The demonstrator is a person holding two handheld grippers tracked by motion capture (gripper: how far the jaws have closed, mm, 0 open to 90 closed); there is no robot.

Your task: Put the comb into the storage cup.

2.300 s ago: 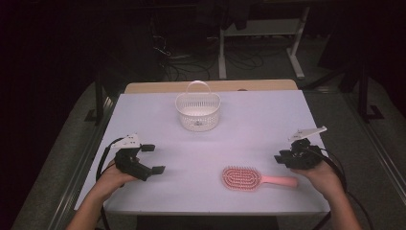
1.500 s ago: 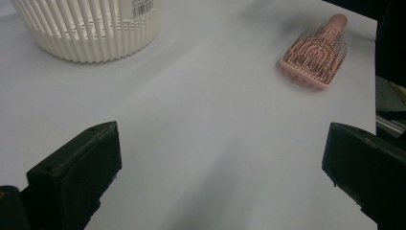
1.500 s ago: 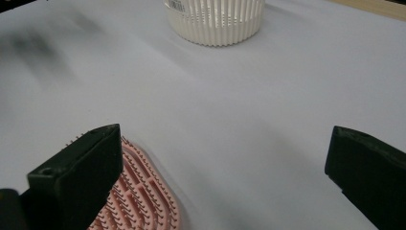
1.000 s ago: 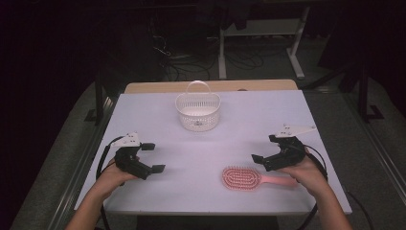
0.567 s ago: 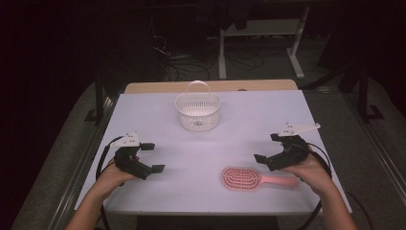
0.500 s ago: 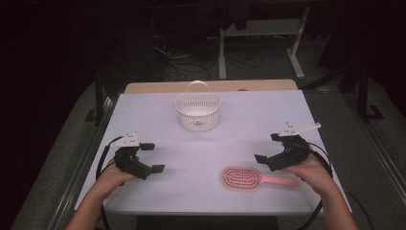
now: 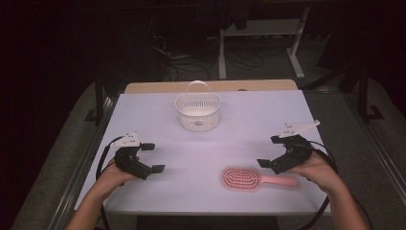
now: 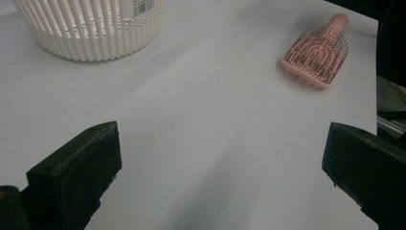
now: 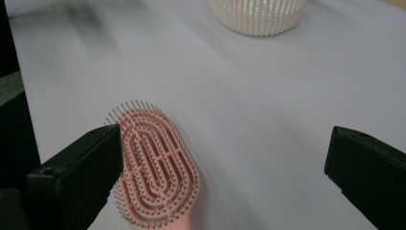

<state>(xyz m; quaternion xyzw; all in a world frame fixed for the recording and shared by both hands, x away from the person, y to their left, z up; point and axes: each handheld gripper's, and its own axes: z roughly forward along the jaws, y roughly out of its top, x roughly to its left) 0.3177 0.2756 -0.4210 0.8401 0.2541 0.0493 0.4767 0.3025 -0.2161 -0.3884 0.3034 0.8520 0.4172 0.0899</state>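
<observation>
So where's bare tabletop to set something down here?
Bare: the middle, between the white slatted plastic basket and the pink oval hairbrush, and both far corners beside the basket. Crowded: the near right, around the hairbrush and right gripper.

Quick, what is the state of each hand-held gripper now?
Left hand-held gripper: open, holding nothing.
Right hand-held gripper: open, holding nothing, above the pink hairbrush.

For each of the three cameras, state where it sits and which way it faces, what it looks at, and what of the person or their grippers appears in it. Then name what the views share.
High view: above the person's side, facing forward and down on the table; both forearms, left gripper, right gripper.
Left gripper view: rides the left gripper, facing basket and hairbrush; own open jaws.
Right gripper view: rides the right gripper, low over the hairbrush; own open jaws.
Shared: basket and hairbrush appear in all three.
</observation>
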